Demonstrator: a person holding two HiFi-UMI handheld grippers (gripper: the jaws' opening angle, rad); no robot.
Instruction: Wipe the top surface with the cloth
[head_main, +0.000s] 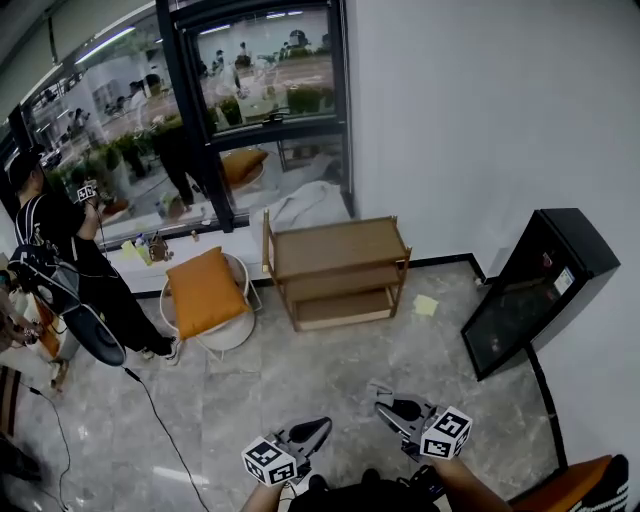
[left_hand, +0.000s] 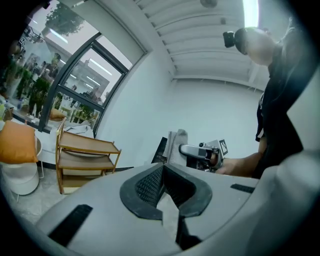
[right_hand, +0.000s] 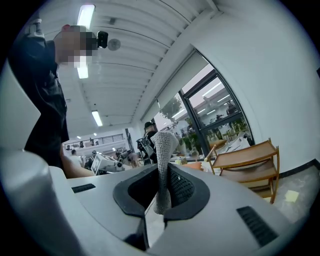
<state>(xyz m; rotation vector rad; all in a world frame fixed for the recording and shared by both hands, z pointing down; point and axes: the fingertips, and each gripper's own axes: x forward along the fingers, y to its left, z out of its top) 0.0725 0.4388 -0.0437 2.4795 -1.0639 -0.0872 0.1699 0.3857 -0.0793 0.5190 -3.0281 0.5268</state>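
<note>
- The right gripper (right_hand: 161, 174), at the lower right of the head view, has its fingers clenched on the grey cloth (right_hand: 162, 145).
- The left gripper (left_hand: 162, 169) has its fingers pressed together, with nothing between them.
- The wooden shelf (head_main: 335, 247) stands in the frame centre, well apart from both grippers; I judge that wiping its top is not yet begun.
- I can read no writing; the marker cubes (head_main: 448, 432) show only square patterns.

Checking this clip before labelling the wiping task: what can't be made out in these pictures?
- The cloth: the right gripper view shows only a grey strip; the right gripper, shut on it, hides the rest.
- The shelf top: in the head view it is too small to tell dust or marks.
- The lower shelf boards: in the head view, largely covered by the top board.
- The black cabinet label: in the head view, the print is too small.
</note>
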